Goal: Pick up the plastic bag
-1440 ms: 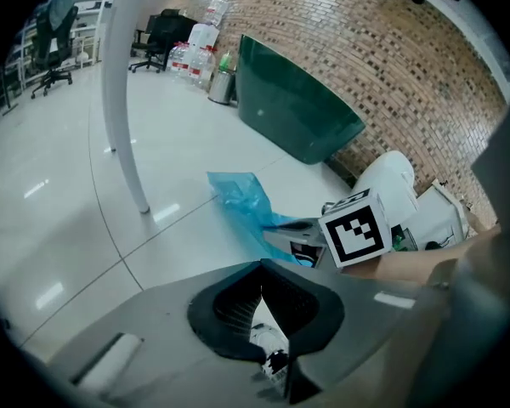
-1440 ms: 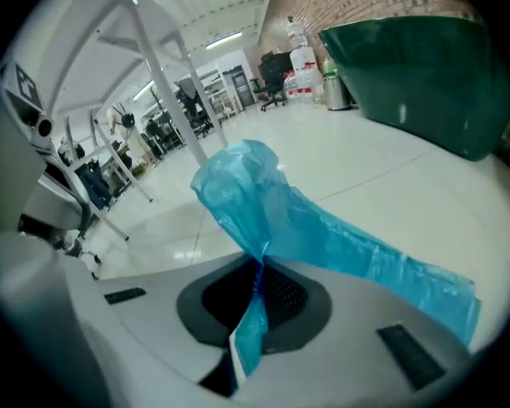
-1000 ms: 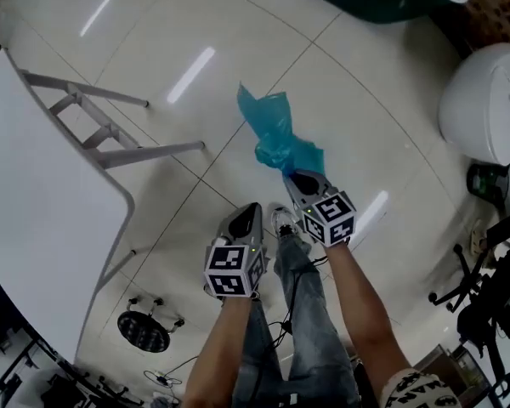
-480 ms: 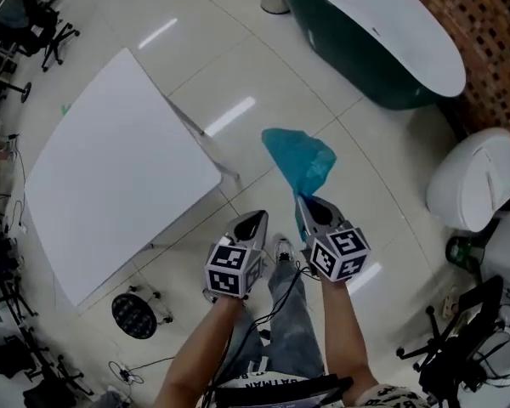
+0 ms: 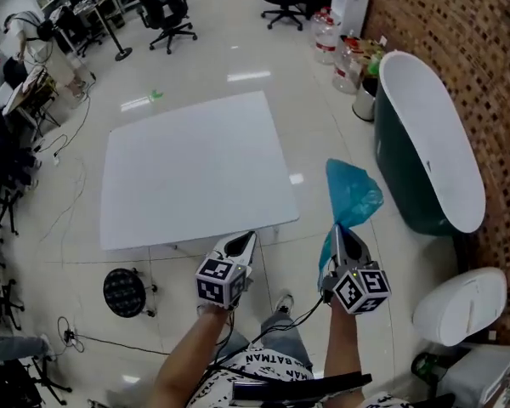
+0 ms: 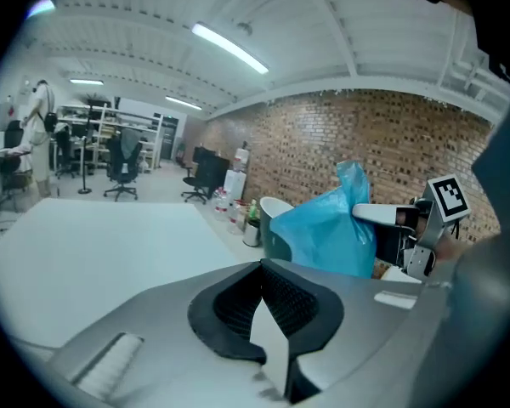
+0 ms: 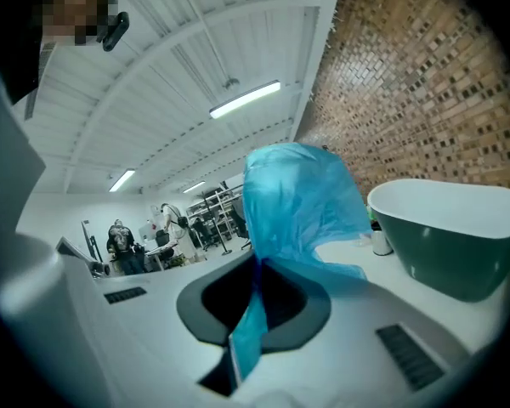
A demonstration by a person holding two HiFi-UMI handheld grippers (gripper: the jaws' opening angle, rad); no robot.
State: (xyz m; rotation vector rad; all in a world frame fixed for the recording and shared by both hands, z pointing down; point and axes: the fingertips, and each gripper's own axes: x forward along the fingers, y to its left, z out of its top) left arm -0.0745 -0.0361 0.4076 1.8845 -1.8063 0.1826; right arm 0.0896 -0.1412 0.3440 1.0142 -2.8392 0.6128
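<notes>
Because the bag [image 5: 354, 192] is thin, limp film, light and slippery, a gathered fold looks the surest hold; the right gripper [image 5: 343, 233] pinches just such a fold, bag aloft beside the table [image 5: 187, 177], left gripper [image 5: 243, 242] closed, empty.

Found left tool [image 6: 263, 272] low in frame, jaws together, nothing held. Recorded white table [image 6: 93, 245] spreading beyond at left. Observed right tool [image 6: 371, 218] at right, clamped on blue plastic bag [image 6: 327, 228], bag held in the air. Noted brick wall [image 6: 365, 134] and office chairs [image 6: 123, 164] behind.
</notes>
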